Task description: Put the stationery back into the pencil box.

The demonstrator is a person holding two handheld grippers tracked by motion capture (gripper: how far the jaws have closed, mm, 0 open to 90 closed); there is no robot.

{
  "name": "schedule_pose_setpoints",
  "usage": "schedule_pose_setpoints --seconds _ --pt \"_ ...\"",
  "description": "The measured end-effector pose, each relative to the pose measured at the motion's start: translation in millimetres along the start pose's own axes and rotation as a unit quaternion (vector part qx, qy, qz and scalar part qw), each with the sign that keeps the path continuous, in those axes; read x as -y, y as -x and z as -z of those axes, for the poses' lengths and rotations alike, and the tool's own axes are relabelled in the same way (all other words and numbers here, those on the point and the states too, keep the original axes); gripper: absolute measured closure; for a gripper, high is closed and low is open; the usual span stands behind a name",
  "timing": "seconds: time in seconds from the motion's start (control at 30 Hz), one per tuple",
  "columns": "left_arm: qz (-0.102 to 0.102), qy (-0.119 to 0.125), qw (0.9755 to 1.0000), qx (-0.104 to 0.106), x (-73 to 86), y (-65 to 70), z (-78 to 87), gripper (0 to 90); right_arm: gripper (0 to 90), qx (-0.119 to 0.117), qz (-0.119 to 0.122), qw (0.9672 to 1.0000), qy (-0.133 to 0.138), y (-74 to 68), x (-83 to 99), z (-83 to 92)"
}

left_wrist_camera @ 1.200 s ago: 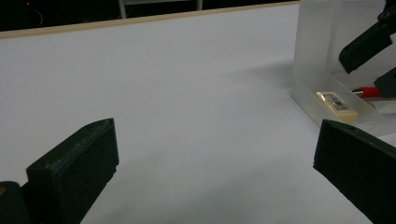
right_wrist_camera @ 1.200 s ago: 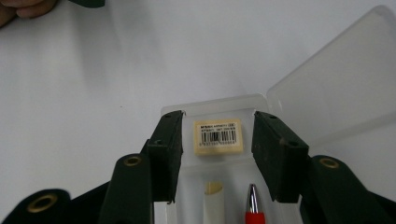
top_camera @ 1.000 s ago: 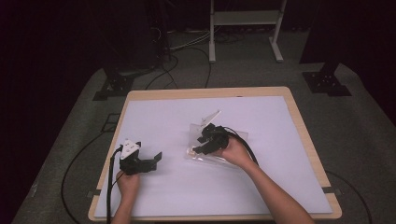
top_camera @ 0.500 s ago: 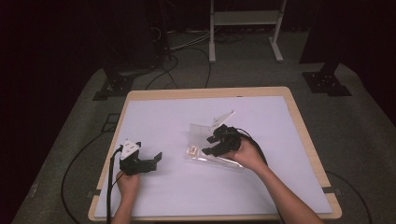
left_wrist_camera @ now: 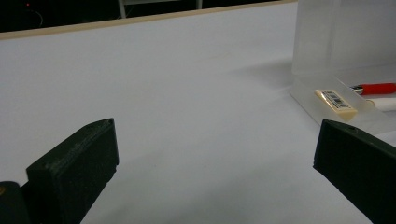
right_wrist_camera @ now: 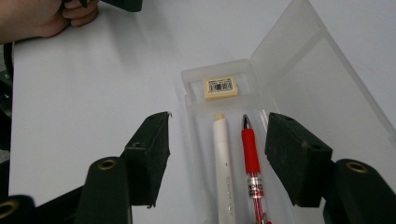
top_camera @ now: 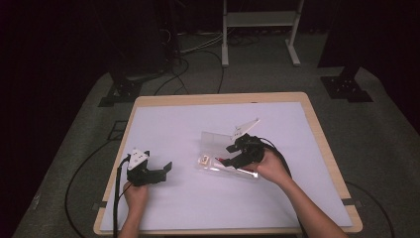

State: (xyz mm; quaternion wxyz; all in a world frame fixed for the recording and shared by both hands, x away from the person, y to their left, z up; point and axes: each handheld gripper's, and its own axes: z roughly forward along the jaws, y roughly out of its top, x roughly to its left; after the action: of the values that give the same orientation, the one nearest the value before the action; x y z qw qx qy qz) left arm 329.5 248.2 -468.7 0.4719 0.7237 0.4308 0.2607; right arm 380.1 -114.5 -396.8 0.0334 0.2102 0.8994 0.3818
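A clear plastic pencil case (top_camera: 213,167) lies mid-table with its lid (right_wrist_camera: 303,79) swung open. Inside lie a cream eraser (right_wrist_camera: 220,87), a white pen (right_wrist_camera: 223,163) and a red pen (right_wrist_camera: 252,158). My right gripper (right_wrist_camera: 217,140) hovers over the case's right end (top_camera: 227,154). Its jaws have just been opening and stand apart over the two pens, pressing on nothing. My left gripper (top_camera: 166,172) rests at the table's left, open and empty (left_wrist_camera: 215,154). In the left gripper view the case lid (left_wrist_camera: 345,37), the eraser (left_wrist_camera: 335,100) and the red pen (left_wrist_camera: 376,88) lie off to the right.
The white sheet (top_camera: 198,124) covers the wooden table (top_camera: 317,129). Cables trail from both grippers off the near edge. Dark stands (top_camera: 124,91) and a white frame (top_camera: 257,20) stand on the floor behind the table.
The right gripper has drawn back to the right along the case, rising slightly, and its jaws have spread wider. The eraser is now uncovered. The left gripper has kept still.
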Motion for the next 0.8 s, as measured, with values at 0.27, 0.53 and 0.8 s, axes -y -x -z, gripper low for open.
schedule_pose_setpoints --seconds 0.27,0.53,0.8 --pt "0.001 0.0 1.0 0.0 0.0 0.0 0.0 0.0 37.5 0.003 -0.006 1.0 0.004 -1.0 3.6 8.2" --pt "-0.002 -0.001 1.0 0.0 0.0 -0.2 0.2 0.0 35.6 0.006 -0.011 0.9999 0.008 0.6 10.9 13.4" --pt "-0.002 -0.002 1.0 0.0 -0.1 -0.2 0.2 0.0 34.7 0.008 -0.015 0.9998 0.01 1.3 17.0 18.7"
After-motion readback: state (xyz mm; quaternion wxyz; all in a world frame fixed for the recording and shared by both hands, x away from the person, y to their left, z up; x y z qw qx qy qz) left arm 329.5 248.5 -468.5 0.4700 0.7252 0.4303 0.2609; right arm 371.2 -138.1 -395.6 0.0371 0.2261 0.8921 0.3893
